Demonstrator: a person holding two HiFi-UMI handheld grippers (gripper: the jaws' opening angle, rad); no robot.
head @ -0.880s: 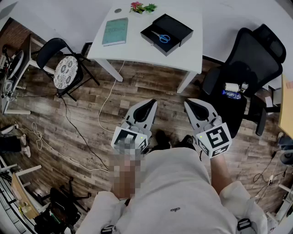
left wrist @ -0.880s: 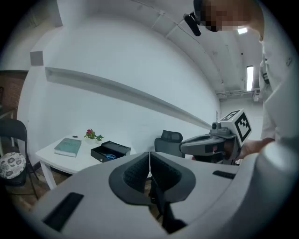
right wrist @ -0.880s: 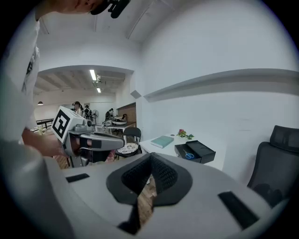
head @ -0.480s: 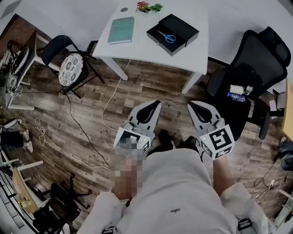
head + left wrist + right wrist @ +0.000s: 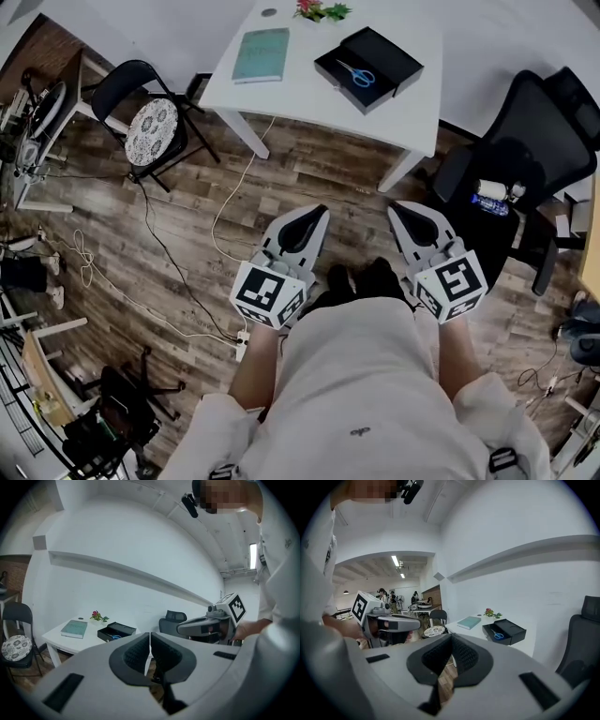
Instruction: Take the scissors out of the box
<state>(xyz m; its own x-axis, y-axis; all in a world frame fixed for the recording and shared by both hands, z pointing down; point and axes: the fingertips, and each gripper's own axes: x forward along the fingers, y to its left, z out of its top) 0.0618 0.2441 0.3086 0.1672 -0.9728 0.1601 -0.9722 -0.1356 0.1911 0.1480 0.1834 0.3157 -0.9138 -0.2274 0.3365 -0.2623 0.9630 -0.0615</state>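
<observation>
An open black box (image 5: pixel 367 67) lies on the white table (image 5: pixel 309 89) far ahead, with blue-handled scissors (image 5: pixel 357 74) inside it. The box (image 5: pixel 116 631) and scissors (image 5: pixel 498 635) also show small in both gripper views. My left gripper (image 5: pixel 309 212) and right gripper (image 5: pixel 401 208) are held side by side at waist height over the wooden floor, well short of the table. Both have their jaws together with nothing between them. Each gripper shows in the other's view: the right gripper (image 5: pixel 180 628) and the left gripper (image 5: pixel 417 623).
A green book (image 5: pixel 261 54) and a small pink flower pot (image 5: pixel 321 10) lie on the table. A black office chair (image 5: pixel 530 159) stands at the right, a folding chair with a patterned cushion (image 5: pixel 152 127) at the left. Cables (image 5: pixel 178 272) run across the floor.
The view has moved forward and a little left toward the table; the table and box now sit farther right in the head view. Both grippers stay shut and side by side.
</observation>
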